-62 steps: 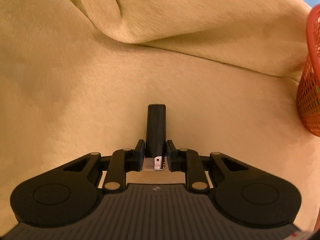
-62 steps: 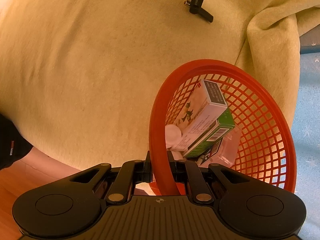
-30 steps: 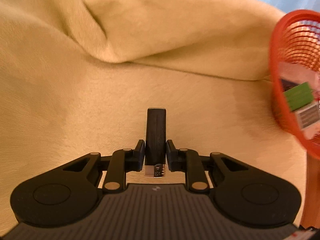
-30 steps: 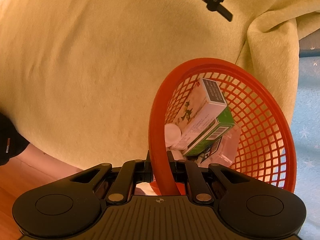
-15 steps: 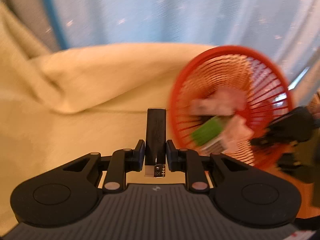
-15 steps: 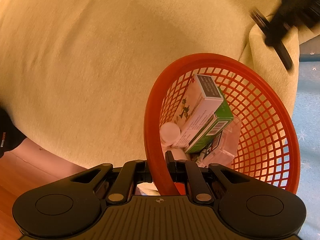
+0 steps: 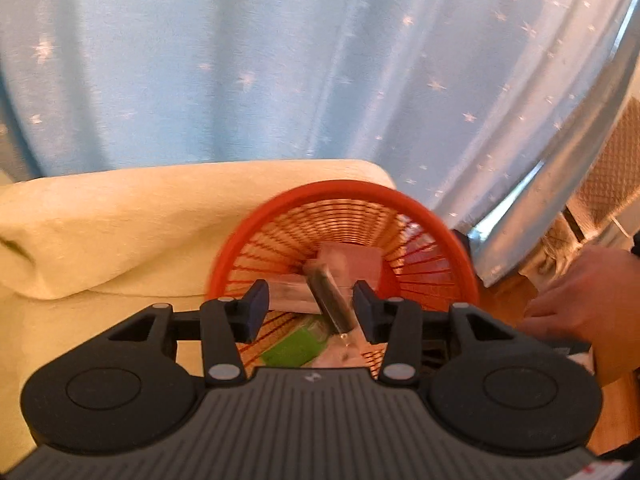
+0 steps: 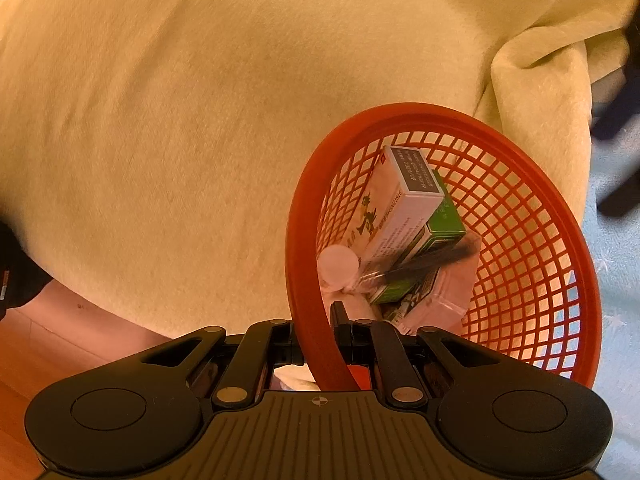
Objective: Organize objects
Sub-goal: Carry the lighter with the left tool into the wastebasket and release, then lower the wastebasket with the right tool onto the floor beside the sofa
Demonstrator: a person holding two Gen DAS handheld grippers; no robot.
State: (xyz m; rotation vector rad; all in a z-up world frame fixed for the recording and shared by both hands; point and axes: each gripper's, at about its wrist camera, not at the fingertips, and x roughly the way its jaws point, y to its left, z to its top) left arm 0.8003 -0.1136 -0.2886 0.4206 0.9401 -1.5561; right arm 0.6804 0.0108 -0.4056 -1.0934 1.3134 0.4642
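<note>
**Black stick loose between left jaws, over the basket**

Left hand-held gripper (image 7: pixel 307 306): jaws have just been opening and now stand apart. The black stick (image 7: pixel 329 300) sits tilted and blurred in the gap, neither pad pressing on it, right over the mouth of the red mesh basket (image 7: pixel 436 224) at frame centre.

Right wrist view: same stick shows as a dark blurred streak (image 8: pixel 430 261) inside the basket, lower centre-right, lying across the green-and-white box (image 8: pixel 404 204). A white round cap (image 8: pixel 337 266) sits at the box's lower left; a clear plastic piece (image 8: pixel 444 292) sits below it.

Right hand-held gripper (image 8: pixel 316 338): jaws together, clamped on the basket's near rim at bottom centre of its frame.

Basket rests on a cream blanket (image 8: pixel 180 120). Light blue star-print curtain (image 7: pixel 280 60) fills the upper half of the left view. A bare hand (image 7: pixel 580 300) shows at the right edge there.
</note>
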